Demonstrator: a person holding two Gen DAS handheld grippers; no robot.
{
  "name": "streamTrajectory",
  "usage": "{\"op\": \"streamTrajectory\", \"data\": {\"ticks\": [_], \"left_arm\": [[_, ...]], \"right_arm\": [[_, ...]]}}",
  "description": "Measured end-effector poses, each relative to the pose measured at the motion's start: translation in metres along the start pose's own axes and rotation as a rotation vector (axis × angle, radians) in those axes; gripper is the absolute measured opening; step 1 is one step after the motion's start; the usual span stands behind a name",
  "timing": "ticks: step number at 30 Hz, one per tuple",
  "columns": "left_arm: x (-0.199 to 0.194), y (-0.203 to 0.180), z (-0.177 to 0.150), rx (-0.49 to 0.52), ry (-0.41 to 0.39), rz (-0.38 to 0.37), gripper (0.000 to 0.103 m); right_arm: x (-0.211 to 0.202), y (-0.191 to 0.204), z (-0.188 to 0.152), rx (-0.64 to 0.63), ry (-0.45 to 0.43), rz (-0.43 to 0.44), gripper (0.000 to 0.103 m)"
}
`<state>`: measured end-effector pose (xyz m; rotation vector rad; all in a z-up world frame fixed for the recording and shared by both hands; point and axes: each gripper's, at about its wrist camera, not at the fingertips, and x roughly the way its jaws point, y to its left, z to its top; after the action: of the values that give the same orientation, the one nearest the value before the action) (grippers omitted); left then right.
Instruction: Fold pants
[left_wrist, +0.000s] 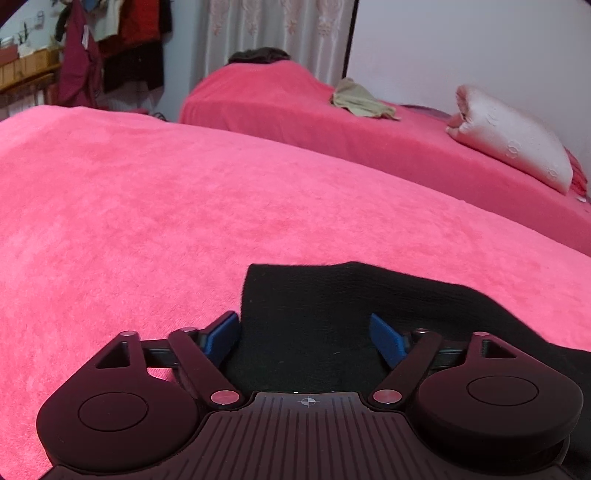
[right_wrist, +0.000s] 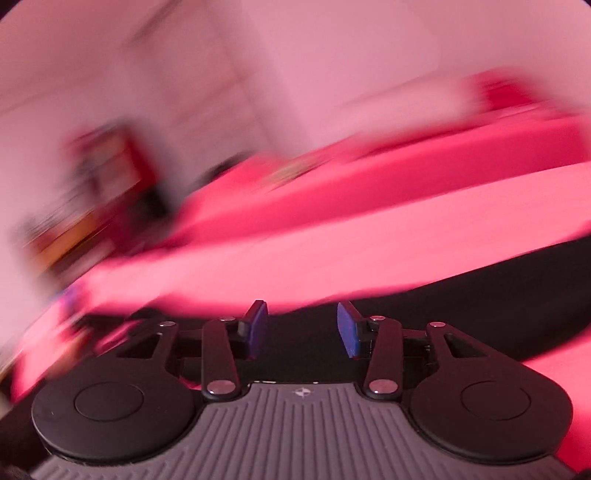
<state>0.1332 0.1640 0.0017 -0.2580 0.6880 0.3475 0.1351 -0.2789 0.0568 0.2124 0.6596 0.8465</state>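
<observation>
The black pants (left_wrist: 332, 295) lie flat on a pink bed cover (left_wrist: 129, 203). In the left wrist view one squared end of them reaches just past my left gripper (left_wrist: 304, 338), which is open with its blue pads (left_wrist: 221, 338) spread over the cloth. In the right wrist view, blurred by motion, the pants (right_wrist: 480, 306) run off to the right. My right gripper (right_wrist: 301, 330) is open just above them, holding nothing.
A second pink-covered bed (left_wrist: 295, 99) stands behind, with an olive garment (left_wrist: 360, 99) and a white pillow (left_wrist: 513, 144) on it. Clothes (left_wrist: 122, 44) hang at the far left by a wooden shelf (left_wrist: 26, 70). A white wall (left_wrist: 480, 48) is at the right.
</observation>
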Motion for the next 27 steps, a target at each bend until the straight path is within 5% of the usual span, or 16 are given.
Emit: {"op": "streamTrajectory", "data": {"ticks": [3,6,9,12,14,16,18,20,22,24,27], "left_arm": [[-0.002,0.013,0.002,-0.042,-0.002,-0.045,0.103],[-0.002,0.022,0.000,-0.084,-0.008,-0.070,0.103],[-0.001,0.021,-0.001,-0.072,-0.009,-0.070,0.103],[0.000,0.019,-0.001,-0.058,-0.004,-0.070,0.103],[0.001,0.020,0.000,-0.057,-0.001,-0.078,0.103],[0.000,0.023,0.000,-0.060,0.001,-0.084,0.103],[-0.002,0.026,0.002,-0.064,0.001,-0.076,0.103],[-0.009,0.032,0.003,-0.074,-0.016,-0.059,0.103],[-0.018,0.041,0.008,-0.091,-0.038,-0.043,0.103],[-0.024,0.049,0.011,-0.103,-0.046,0.002,0.103],[-0.031,0.062,0.014,-0.107,-0.071,0.084,0.103]], "right_arm": [[0.068,0.050,-0.014,-0.124,0.164,0.120,0.046],[0.119,0.070,-0.023,-0.174,0.254,0.129,0.046],[0.146,0.071,-0.019,-0.146,0.250,0.100,0.045],[0.157,0.060,-0.011,-0.092,0.205,0.093,0.045],[0.155,0.062,-0.017,-0.081,0.262,0.159,0.049],[0.145,0.077,-0.029,-0.182,0.344,0.220,0.049],[0.125,0.089,-0.033,-0.304,0.362,0.190,0.048],[0.109,0.089,-0.020,-0.289,0.386,0.200,0.048],[0.099,0.094,0.002,-0.322,0.338,0.198,0.052],[0.103,0.106,0.026,-0.389,0.270,0.141,0.068],[0.133,0.128,0.053,-0.477,0.169,0.076,0.072]]}}
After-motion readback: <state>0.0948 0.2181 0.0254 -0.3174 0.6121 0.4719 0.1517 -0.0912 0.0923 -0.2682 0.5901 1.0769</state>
